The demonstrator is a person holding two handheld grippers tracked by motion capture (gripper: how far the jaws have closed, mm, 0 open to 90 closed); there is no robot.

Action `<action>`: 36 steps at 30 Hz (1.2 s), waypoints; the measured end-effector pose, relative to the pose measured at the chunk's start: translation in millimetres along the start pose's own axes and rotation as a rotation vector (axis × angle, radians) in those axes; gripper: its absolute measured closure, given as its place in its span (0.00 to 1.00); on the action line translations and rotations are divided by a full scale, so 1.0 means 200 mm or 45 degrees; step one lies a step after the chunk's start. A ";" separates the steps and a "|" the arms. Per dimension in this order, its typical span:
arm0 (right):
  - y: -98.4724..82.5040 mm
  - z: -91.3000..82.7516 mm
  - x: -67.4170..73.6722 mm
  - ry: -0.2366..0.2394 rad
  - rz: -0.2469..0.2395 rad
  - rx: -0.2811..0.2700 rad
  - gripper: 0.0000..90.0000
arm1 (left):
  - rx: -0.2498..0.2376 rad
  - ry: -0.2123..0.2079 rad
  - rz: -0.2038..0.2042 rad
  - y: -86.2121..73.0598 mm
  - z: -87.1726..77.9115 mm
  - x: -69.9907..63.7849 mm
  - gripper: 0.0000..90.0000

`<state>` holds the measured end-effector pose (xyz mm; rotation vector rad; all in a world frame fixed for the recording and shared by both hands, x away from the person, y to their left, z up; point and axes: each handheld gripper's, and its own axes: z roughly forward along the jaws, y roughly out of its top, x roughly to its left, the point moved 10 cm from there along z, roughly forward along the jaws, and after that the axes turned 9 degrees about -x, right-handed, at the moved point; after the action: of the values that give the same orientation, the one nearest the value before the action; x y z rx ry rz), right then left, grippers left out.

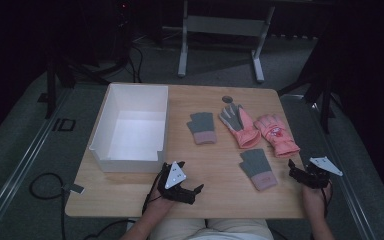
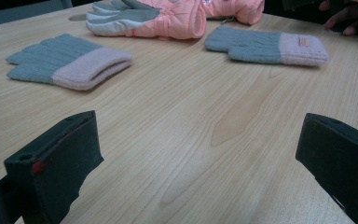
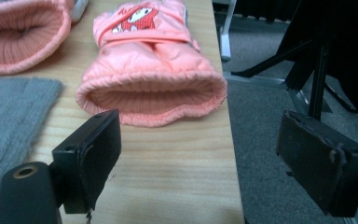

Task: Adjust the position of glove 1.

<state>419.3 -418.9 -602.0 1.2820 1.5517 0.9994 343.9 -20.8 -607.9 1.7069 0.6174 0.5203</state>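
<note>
While both tools gape empty, the right tool [image 3: 196,158] faces a pink glove [image 3: 151,74]

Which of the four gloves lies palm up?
The pink glove second from right: its grey palm faces up, unlike the pink glove with the cartoon patch beside it.

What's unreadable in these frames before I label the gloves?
- Box near-wall inside: high view, hidden by its own front wall.
- Right pink glove fingers: right gripper view, cut off by the top edge.
- Print on that glove: high view, too small.
- Cuff tag on near grey glove: left gripper view, too small to read.
- Dark disc on the table: high view, too small to identify.
</note>
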 end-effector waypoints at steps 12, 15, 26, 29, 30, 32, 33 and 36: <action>-0.02 0.01 0.00 -0.001 0.015 0.066 0.15 | 0.002 -0.004 0.011 0.00 0.00 -0.01 0.00; -0.02 0.01 0.01 0.011 0.006 0.081 0.15 | 0.006 -0.002 0.011 0.00 0.00 -0.01 0.00; 0.04 0.00 -0.01 0.012 0.021 0.204 0.15 | 0.006 -0.010 0.019 0.00 0.00 -0.01 0.00; 0.09 0.01 -0.01 -0.010 0.013 0.193 0.15 | 0.004 -0.010 0.018 0.00 0.00 -0.01 0.00; 0.11 0.01 0.00 -0.005 0.014 0.187 0.15 | 0.004 -0.011 0.019 0.00 0.00 -0.01 0.00; 0.14 0.02 0.01 -0.004 0.006 0.185 0.15 | 0.003 -0.012 0.018 0.00 0.00 -0.01 0.00; 0.15 0.02 0.02 0.005 0.003 0.190 0.14 | 0.003 -0.011 0.017 0.00 0.00 -0.01 0.00; 0.21 0.02 0.05 0.015 -0.020 0.176 0.14 | 0.002 -0.010 0.019 0.00 0.00 -0.01 0.00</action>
<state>434.8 -403.4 -565.1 1.3579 1.6619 0.9043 341.8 -22.1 -608.0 1.7156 0.6002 0.5232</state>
